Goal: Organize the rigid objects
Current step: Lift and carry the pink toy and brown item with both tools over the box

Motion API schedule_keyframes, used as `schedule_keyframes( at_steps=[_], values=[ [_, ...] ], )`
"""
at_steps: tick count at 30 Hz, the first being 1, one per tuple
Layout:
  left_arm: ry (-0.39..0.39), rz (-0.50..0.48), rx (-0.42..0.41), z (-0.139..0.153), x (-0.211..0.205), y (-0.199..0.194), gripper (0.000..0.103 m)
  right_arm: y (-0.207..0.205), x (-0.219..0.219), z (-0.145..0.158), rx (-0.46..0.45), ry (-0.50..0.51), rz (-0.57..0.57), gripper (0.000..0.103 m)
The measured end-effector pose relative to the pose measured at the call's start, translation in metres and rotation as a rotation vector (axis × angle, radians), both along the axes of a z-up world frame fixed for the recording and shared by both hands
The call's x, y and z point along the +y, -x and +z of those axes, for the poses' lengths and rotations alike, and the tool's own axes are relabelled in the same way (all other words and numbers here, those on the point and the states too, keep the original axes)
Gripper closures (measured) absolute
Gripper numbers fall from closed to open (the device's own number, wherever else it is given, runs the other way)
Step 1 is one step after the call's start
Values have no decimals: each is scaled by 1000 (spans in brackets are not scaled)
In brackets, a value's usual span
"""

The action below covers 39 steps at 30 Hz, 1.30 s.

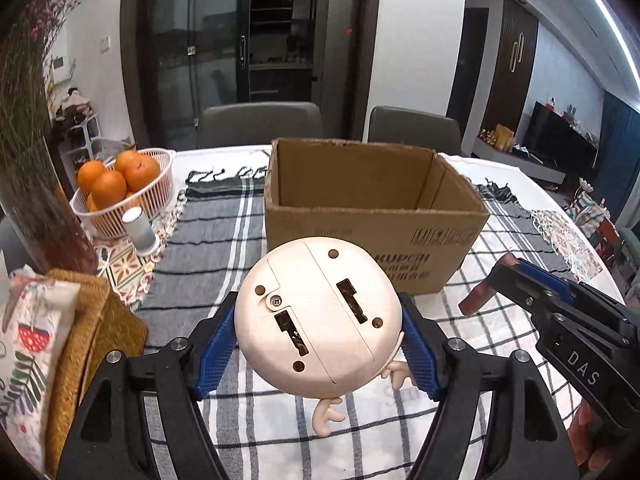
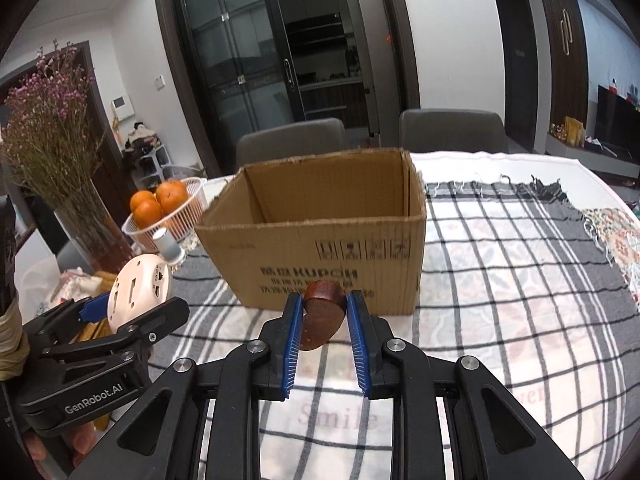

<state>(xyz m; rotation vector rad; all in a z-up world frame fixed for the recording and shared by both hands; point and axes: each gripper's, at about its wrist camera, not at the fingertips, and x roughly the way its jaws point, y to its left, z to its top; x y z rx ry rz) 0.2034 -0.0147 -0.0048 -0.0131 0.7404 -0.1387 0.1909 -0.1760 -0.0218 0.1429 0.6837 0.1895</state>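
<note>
My left gripper (image 1: pixel 318 320) is shut on a round cream figurine lamp (image 1: pixel 316 312), base toward the camera, small antlers hanging below, held above the checked cloth in front of the open cardboard box (image 1: pixel 372 216). My right gripper (image 2: pixel 324 308) is shut on a reddish-brown wooden piece (image 2: pixel 322 318), held just before the box (image 2: pixel 320 236). The right gripper also shows in the left wrist view (image 1: pixel 504 280) with the wooden piece (image 1: pixel 478 298). The left gripper and the lamp (image 2: pixel 138 290) show at the left of the right wrist view.
A white basket of oranges (image 1: pixel 120 188) and a small white cylinder (image 1: pixel 140 230) stand left of the box. A vase of dried flowers (image 2: pixel 60 168) stands at far left. Woven items (image 1: pixel 84 344) lie at the near left. Two grey chairs (image 1: pixel 260 124) stand behind the table.
</note>
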Motion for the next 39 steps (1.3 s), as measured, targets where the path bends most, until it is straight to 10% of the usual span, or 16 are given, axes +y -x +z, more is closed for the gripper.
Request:
schedule_keyframes(
  at_steps=[39],
  values=[
    [12,-62,-33,47,-11,-98,29,-77,-3,61,-136,24,-10,78]
  ],
)
